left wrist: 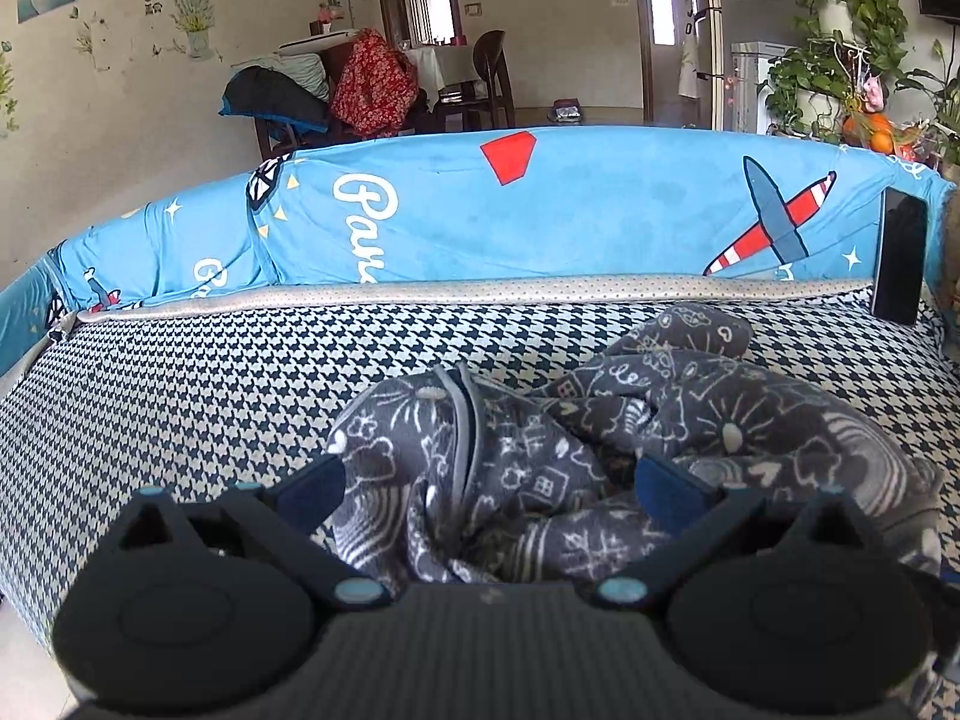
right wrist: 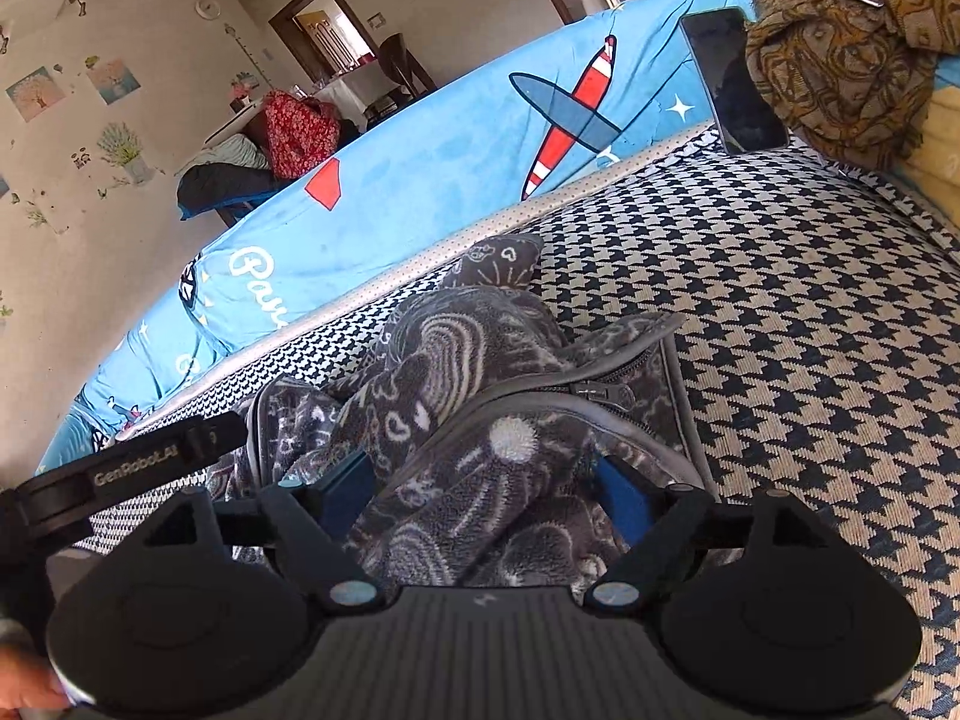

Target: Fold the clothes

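A dark grey fleece garment with white doodle print and a grey zipper lies crumpled on the houndstooth-covered bed. My left gripper is open, its blue-padded fingers straddling a bunch of the fleece. In the right wrist view the same garment shows its zipper edge. My right gripper is open too, with fleece lying between its fingers. The left gripper's body shows at the left of that view, close beside the right one.
A blue printed blanket drapes over the rail behind the bed. A black phone leans against it at the right. A brown patterned cloth is heaped at the far right. Bare houndstooth surface lies left and right of the garment.
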Motion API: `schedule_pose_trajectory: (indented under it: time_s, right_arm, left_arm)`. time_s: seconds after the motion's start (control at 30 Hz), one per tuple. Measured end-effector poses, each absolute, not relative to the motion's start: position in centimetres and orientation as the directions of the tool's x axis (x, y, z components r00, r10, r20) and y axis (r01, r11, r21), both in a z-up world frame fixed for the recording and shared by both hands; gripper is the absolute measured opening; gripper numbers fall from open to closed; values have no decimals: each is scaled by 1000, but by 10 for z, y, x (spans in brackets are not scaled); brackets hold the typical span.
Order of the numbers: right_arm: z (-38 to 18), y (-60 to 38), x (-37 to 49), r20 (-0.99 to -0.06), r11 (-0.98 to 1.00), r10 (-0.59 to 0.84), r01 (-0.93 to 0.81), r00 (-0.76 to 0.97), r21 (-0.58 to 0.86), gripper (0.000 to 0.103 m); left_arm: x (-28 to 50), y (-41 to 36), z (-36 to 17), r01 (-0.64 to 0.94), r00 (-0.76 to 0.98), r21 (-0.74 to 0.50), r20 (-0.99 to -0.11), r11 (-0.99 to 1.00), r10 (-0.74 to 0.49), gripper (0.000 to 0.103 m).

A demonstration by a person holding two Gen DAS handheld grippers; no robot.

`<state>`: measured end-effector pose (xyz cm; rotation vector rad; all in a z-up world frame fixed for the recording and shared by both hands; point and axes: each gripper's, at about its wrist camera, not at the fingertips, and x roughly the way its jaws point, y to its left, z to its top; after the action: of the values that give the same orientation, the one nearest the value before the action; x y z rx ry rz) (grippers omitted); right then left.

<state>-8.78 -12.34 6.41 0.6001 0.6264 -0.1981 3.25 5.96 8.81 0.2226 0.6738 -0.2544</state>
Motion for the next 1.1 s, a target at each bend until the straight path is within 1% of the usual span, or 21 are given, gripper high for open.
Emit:
schedule_pose_trajectory:
  time_s: [0.23,0.33,0.47,0.57,0.87,0.93,1.0,1.03,1.1]
  right_arm:
    - [63,-120,-84,-616,826,11,340,788,449,85]
    - [62,-118,-81,-627,835,15,336,779,436,88]
    - [56,-115,-75,-667,845,11,350,745,404,89]
    - [52,-115,-72,-687,845,8,362,727,394,89]
    - [43,-115,-66,-707,839,13,378,707,393,89]
    - [43,-114,-66,-699,840,18,369,714,398,83]
    - [43,-114,-66,-689,842,28,355,724,407,70]
    - [44,-113,-66,-683,842,34,347,730,412,67]
    - [44,-113,-66,-672,842,41,337,739,421,56]
  left_arm:
    - [66,40,40,300,690,164,-718,940,-95,103]
    - [72,36,18,313,666,170,-741,935,-88,103]
    - [64,33,1,328,692,218,-718,919,-76,103]
    - [61,32,-1,336,697,237,-713,911,-72,103]
    - [52,52,6,308,689,171,-719,936,-95,103]
    - [48,56,7,297,690,164,-718,941,-93,103]
    - [45,61,9,281,689,154,-719,947,-88,103]
    - [43,63,9,272,688,148,-720,951,-85,103]
    - [38,69,11,259,688,144,-722,955,-77,103]
